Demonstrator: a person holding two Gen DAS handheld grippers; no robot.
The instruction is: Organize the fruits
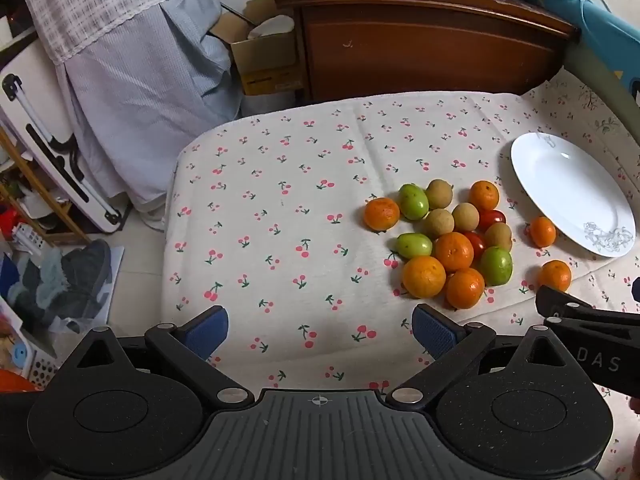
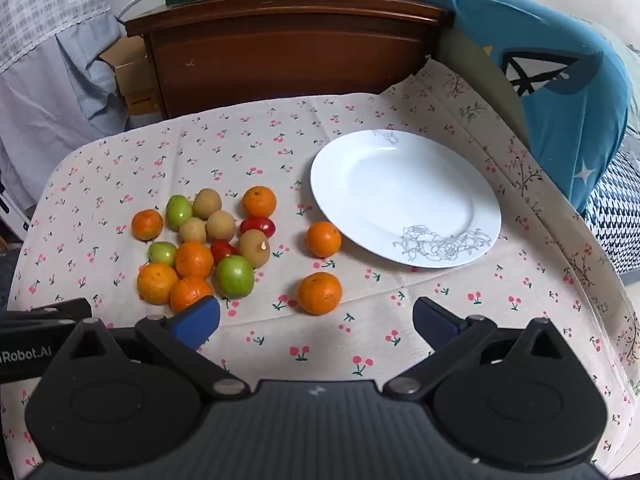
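Right wrist view: we are looking at a table under a cream cherry-print cloth (image 2: 280, 152), where creases are risking sending round fruit rolling toward the edge. The white oval floral-rimmed plate (image 2: 352, 152) is sitting empty, with one small orange mandarin (image 2: 323, 239) just beside its rim. The heap of orange, green, brown and red fruits (image 2: 200, 240) is lying left of it; nudging one is likely to scatter the neighbours. Our right gripper (image 2: 316, 320) and left gripper (image 1: 320, 328) are both hovering, jaws spread wide, pinching nothing, and crowding each other.
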